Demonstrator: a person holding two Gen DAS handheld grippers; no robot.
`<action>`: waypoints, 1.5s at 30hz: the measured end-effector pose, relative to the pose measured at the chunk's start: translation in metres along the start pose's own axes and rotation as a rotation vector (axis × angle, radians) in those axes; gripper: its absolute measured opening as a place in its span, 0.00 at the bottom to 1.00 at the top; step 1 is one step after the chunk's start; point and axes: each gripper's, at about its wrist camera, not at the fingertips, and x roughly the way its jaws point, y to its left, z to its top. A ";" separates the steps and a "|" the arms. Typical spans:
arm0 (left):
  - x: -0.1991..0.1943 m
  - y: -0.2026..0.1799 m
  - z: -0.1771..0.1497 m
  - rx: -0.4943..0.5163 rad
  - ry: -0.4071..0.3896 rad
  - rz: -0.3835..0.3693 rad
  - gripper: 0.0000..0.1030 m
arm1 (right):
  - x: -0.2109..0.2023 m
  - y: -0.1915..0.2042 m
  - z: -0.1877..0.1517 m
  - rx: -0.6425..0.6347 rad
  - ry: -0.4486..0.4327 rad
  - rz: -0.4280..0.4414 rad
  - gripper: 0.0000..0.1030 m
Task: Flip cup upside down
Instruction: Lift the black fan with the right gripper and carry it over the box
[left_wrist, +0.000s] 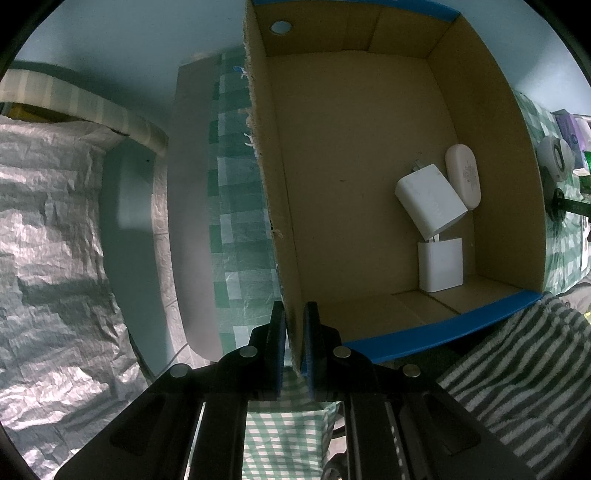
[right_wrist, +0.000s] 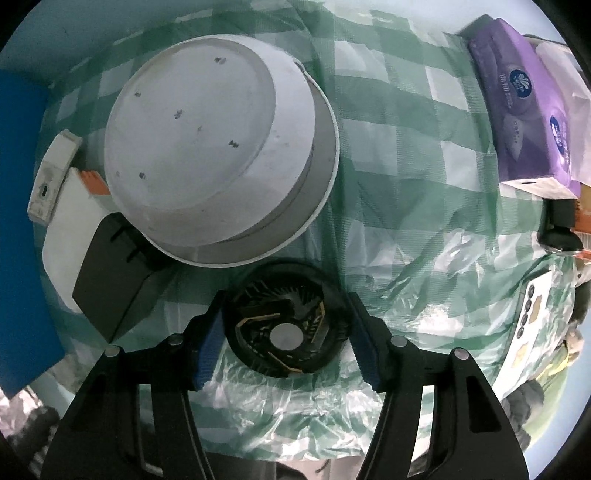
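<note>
The cup (right_wrist: 221, 147), one white paper bowl-type item, is lying base-up on the checked desk (right_wrist: 406, 166), beyond the right tongs (right_wrist: 288, 332). It is probably light, thin-walled and crushable; grip the rim gently. The right tongs are standing open around one black fan (right_wrist: 284, 328). The left tongs (left_wrist: 294, 343) are clamping the wall of the cardboard box (left_wrist: 351, 166), which is holding two white chargers and one case.

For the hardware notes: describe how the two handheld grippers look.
Both look alike. The left gripper and right gripper have black angular plastic bodies with cut-out slots, round silver fasteners at the finger joints, and blue pads on the inner finger faces. No cables, markings or sleeves show.
</note>
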 end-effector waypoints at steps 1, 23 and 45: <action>0.000 0.000 0.000 0.000 0.000 0.000 0.08 | -0.001 -0.001 -0.001 0.003 -0.004 0.004 0.60; 0.000 0.000 0.000 0.006 -0.003 -0.004 0.08 | -0.089 0.008 -0.023 -0.082 -0.091 0.068 0.60; -0.001 -0.002 0.002 0.014 -0.009 -0.008 0.08 | -0.175 0.166 -0.017 -0.401 -0.195 0.146 0.60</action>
